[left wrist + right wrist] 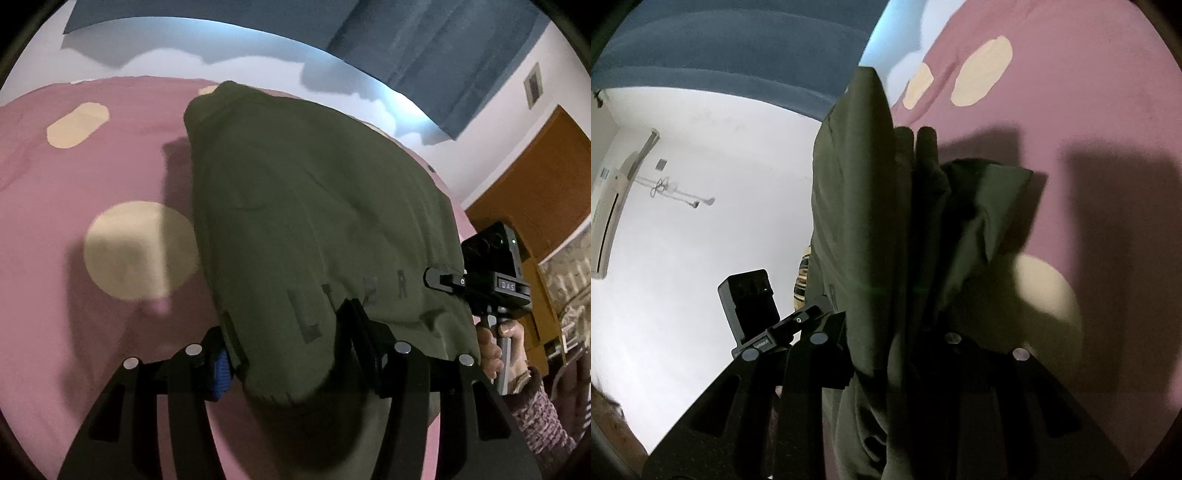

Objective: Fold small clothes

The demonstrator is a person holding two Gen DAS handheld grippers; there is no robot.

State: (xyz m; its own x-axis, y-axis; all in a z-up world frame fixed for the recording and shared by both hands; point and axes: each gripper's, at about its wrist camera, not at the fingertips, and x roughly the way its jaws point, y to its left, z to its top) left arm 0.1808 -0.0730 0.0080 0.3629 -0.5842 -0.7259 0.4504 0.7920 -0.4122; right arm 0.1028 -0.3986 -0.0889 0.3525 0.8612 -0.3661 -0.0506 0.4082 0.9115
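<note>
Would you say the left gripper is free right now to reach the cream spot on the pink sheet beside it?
Probably not as things stand: the left gripper has the olive garment bunched between its fingers, and the cloth hangs beside the cream spot, though the sheet there is bare.

Matt olive cloth garment (314,206) (soft-looking), matt pink fabric bedspread (74,177), glossy brown wooden door (535,177).

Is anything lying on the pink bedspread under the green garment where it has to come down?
Nothing visible: the green garment hangs from both hand-held grippers over the pink bedspread, which shows only its cream spots and shadows there.
</note>
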